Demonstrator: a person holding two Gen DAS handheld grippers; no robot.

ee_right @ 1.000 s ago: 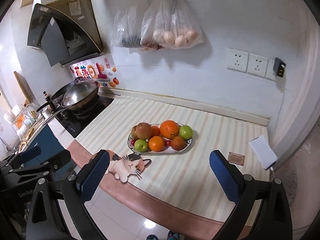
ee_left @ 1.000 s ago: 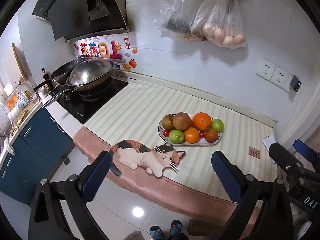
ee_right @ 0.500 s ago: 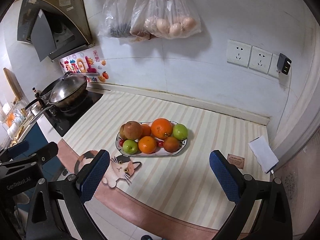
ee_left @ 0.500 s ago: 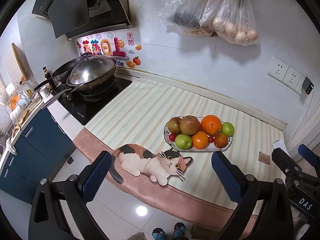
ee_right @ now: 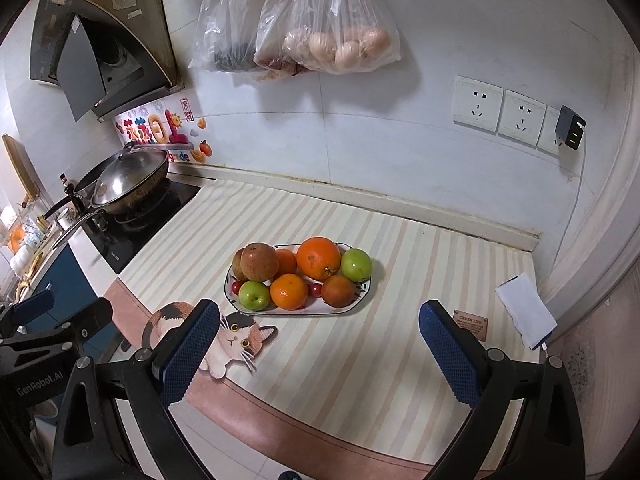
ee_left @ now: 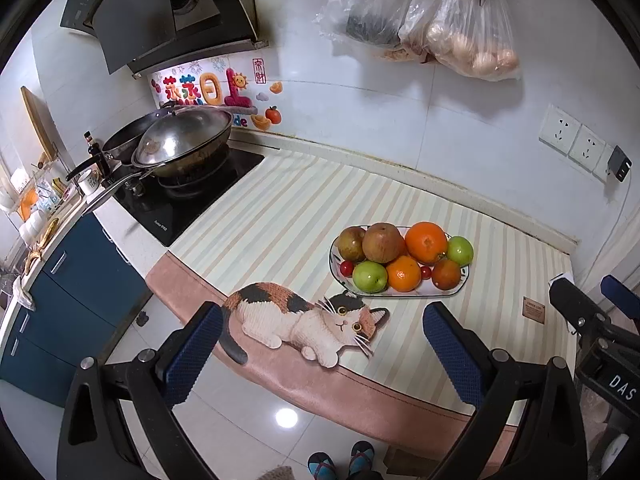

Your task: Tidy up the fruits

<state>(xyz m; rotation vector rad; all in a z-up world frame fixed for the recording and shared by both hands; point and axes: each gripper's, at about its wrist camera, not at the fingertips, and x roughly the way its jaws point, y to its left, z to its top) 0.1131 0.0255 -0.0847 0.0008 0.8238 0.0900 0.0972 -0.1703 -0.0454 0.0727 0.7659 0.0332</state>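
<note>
An oval plate [ee_left: 400, 294] [ee_right: 362, 302] sits on the striped counter mat, heaped with fruit: a large orange [ee_left: 426, 242] [ee_right: 319, 258], a smaller orange [ee_left: 403, 274] [ee_right: 289, 291], green apples [ee_left: 370, 277] [ee_right: 254, 295], brown pears [ee_left: 382, 242] [ee_right: 259, 261] and small red tomatoes. My left gripper [ee_left: 324, 354] is open and empty, off the counter's front edge, short of the plate. My right gripper [ee_right: 320, 350] is open and empty, over the mat's front part, just short of the plate.
A cat-shaped mat [ee_left: 304, 322] [ee_right: 230, 340] lies at the counter's front edge. A lidded wok [ee_left: 182, 144] [ee_right: 130, 180] stands on the stove at left. Plastic bags [ee_right: 332, 40] hang on the wall above. White paper [ee_right: 526, 310] and a small label [ee_right: 471, 322] lie at right.
Both grippers have moved forward toward the counter; the plate looms larger and lower in both views. Both stay open.
</note>
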